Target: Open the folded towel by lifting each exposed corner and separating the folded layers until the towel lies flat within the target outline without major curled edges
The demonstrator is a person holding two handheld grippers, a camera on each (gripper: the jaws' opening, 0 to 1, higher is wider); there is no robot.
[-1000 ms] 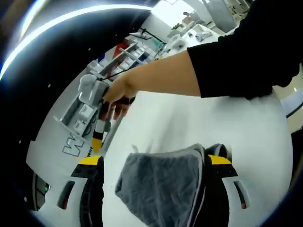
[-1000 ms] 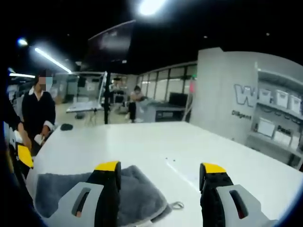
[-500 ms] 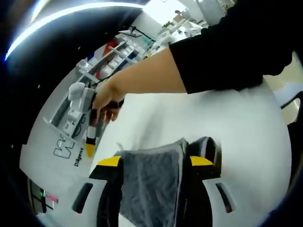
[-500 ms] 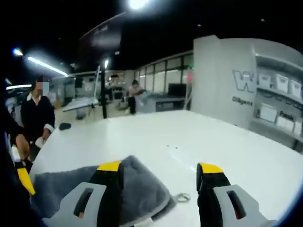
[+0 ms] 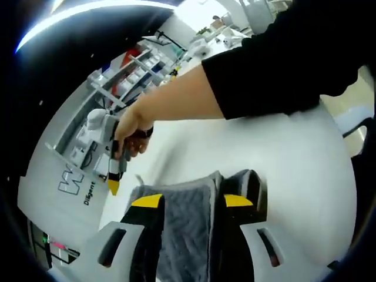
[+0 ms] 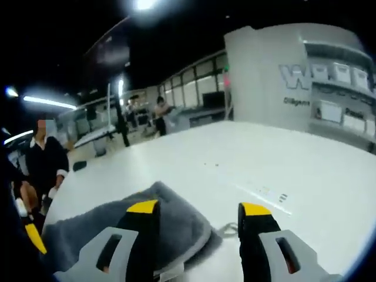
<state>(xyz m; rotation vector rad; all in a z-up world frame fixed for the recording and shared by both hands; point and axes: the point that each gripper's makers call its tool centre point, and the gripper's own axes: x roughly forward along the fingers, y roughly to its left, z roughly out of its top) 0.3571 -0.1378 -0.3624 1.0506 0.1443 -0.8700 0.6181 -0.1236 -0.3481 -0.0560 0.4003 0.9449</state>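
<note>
One grey towel lies between the left gripper's jaws; in the right gripper view it sits around that gripper's left jaw. Two grippers: the right gripper, also seen ahead-left of the left one, held by one hand. One white surface. Two people beyond: one far left, one ahead.

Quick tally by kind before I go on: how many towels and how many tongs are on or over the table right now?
Towels: 1, grey towel, folded, on the white table.
Tongs: 2, left tongs closed around a towel fold, right tongs open at the towel's corner.
Total: 3.
</note>
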